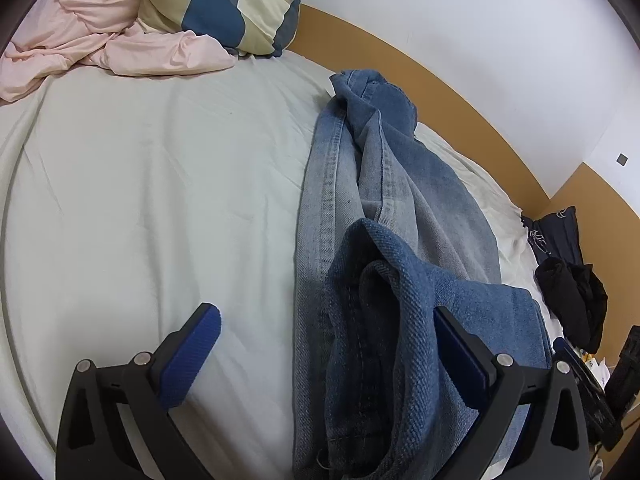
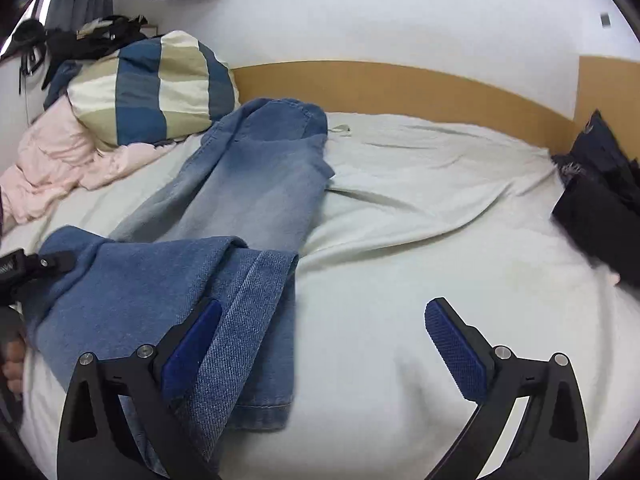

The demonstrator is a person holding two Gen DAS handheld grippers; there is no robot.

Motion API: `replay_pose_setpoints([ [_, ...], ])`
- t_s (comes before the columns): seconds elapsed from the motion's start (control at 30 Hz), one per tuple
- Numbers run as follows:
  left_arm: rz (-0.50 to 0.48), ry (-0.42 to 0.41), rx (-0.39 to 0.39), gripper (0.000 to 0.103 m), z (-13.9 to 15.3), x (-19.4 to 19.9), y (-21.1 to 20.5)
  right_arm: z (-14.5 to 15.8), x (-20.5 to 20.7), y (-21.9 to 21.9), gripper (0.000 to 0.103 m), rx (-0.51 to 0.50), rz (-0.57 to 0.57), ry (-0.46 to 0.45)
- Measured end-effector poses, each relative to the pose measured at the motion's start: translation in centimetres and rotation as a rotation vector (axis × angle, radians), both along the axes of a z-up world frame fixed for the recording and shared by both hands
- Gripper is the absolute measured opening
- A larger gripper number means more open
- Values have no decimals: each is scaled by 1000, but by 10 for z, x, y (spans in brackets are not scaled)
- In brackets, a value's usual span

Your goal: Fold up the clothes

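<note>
Faded blue jeans (image 1: 400, 200) lie lengthwise on the pale bed sheet (image 1: 160, 200), legs together. Their near end is doubled back into a raised darker fold (image 1: 380, 300). My left gripper (image 1: 326, 356) is open wide, and that fold sits between its fingers, against the right pad (image 1: 460, 356). In the right wrist view the jeans (image 2: 248, 184) run from the pillow toward me. My right gripper (image 2: 324, 350) is open, its left pad (image 2: 192, 348) touching the folded denim edge and its right finger over bare sheet. The left gripper (image 2: 36, 264) shows at the left edge.
A striped pillow (image 1: 224, 4) (image 2: 152, 88) and a crumpled pink blanket (image 1: 100, 40) (image 2: 52, 152) lie at the far left. Dark clothes (image 1: 572, 300) (image 2: 600, 200) are heaped at the right. A wooden bed rail (image 2: 400, 84) borders the far side. A hand (image 2: 12, 360) shows at the left edge.
</note>
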State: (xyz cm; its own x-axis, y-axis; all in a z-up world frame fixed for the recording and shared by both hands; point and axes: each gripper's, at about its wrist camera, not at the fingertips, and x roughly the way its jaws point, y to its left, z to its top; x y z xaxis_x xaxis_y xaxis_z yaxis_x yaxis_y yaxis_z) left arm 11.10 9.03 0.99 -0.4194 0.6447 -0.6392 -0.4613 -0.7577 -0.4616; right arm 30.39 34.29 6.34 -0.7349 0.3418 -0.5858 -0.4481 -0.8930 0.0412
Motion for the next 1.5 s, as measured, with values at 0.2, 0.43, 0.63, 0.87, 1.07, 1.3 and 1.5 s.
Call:
replay_pose_setpoints([
  [0.2, -4, -3, 6, 103, 0, -1, -1, 2, -3, -44, 103, 47, 284, -15],
  [0.43, -4, -4, 13, 103, 0, -2, -2, -39, -16, 31, 103, -364, 225, -29],
  [0.63, 83, 38, -31, 103, 6, 2, -7, -44, 9, 68, 103, -528, 139, 108],
  [0.87, 112, 405, -431, 103, 49, 34, 28, -46, 14, 71, 103, -560, 153, 142],
  [1.07, 91, 382, -221, 101, 90, 42, -15, -46, 14, 72, 103, -562, 155, 146],
  [1.3, -61, 513, -384, 101, 59, 84, -11, -43, 17, 66, 103, -538, 141, 139],
  [1.5, -177, 692, -419, 102, 22, 114, -12, -14, 35, 22, 103, -260, 208, 124],
])
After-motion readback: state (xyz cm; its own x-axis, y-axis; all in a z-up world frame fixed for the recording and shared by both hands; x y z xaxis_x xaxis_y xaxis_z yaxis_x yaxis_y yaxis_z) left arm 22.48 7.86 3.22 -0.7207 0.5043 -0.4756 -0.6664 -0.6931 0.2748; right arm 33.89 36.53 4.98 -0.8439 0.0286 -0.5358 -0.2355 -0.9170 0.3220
